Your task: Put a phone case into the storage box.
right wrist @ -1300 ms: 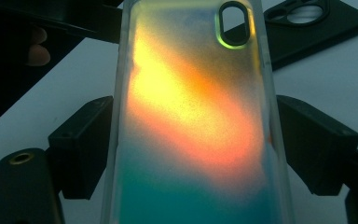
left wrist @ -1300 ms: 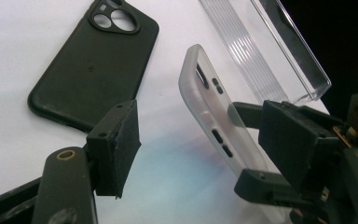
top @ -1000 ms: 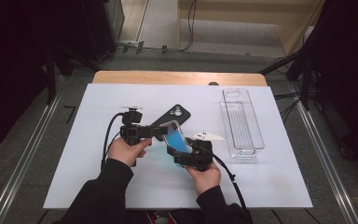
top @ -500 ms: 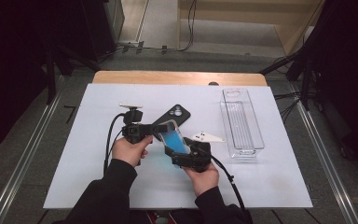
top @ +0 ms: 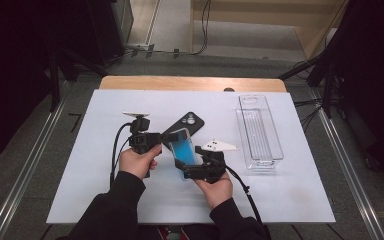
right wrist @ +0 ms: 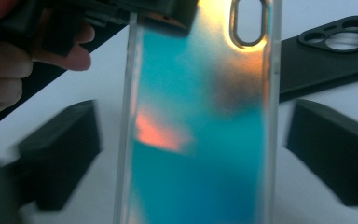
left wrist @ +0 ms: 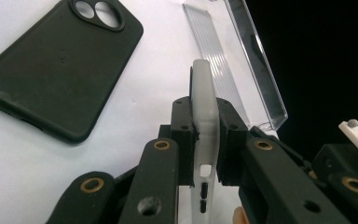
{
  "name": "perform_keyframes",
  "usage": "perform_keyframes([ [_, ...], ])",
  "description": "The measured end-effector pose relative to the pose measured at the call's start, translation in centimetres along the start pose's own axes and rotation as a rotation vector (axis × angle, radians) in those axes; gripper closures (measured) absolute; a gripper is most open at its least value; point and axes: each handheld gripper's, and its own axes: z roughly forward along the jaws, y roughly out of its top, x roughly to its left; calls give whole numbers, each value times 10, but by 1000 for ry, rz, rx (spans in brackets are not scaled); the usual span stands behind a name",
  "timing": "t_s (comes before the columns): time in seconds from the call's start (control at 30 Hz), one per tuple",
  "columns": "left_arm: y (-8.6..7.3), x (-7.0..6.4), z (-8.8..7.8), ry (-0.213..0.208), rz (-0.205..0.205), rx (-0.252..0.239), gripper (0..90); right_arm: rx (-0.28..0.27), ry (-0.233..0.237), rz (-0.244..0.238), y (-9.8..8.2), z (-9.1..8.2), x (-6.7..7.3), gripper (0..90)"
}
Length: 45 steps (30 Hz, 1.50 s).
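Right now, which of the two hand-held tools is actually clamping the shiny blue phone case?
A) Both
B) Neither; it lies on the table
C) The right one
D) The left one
D: the left gripper has its jaws pressed on the edge of the blue phone case, while the right gripper has its jaws standing apart from the case's sides.

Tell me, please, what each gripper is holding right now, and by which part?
The left gripper clamps the blue phone case across its thin edge. The right gripper has just opened, its jaws clear of the case.
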Motion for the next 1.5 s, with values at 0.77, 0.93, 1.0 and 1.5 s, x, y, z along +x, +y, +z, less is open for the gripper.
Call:
perform_keyframes([
  [0.77,-8,-17,-8,74,229,-127,807,222,2,-96,16,-32,-23,0],
  [0.93,-12,-21,-8,73,300,-163,807,217,8,-114,16,-37,-23,0],
  [1.0,-13,-23,-8,64,330,-176,807,208,24,-108,17,-38,-23,0],
  [1.5,-24,-35,1,28,426,-189,807,182,-6,-149,23,-37,-14,0],
])
